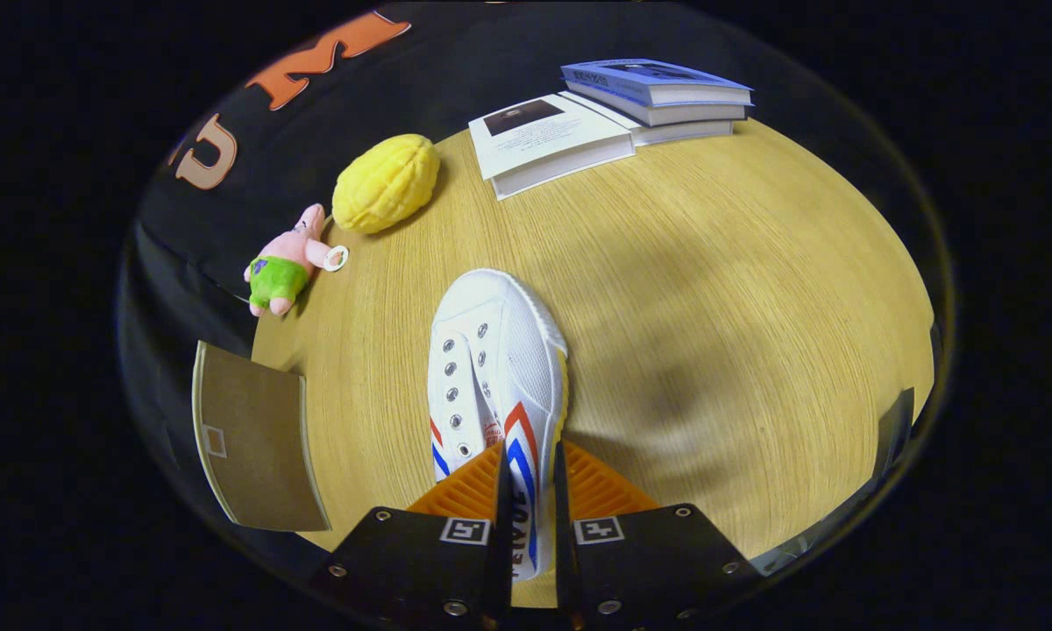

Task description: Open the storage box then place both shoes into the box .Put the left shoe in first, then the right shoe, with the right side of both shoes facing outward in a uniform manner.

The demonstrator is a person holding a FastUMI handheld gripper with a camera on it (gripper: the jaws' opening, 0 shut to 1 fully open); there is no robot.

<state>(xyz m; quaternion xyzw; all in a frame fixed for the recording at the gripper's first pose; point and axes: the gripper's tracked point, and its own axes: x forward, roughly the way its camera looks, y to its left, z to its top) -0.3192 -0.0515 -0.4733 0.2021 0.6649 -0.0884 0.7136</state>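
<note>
orange ribbed gripper [528,478] fingers pinch white canvas shoe [496,368] at its side wall over woodgrain table [710,289]; bumpy yellow toy [386,182] at eleven o'clock, books [614,114] at one.

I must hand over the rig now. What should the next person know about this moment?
Gripper: fingers closed on the side wall of the white shoe, near its heel; toe points away, toward the books.
A brown panel lies left of the fingers; I cannot tell if it belongs to the box.
Done: one shoe gripped. Left: place it in the box, then the other shoe.
</note>
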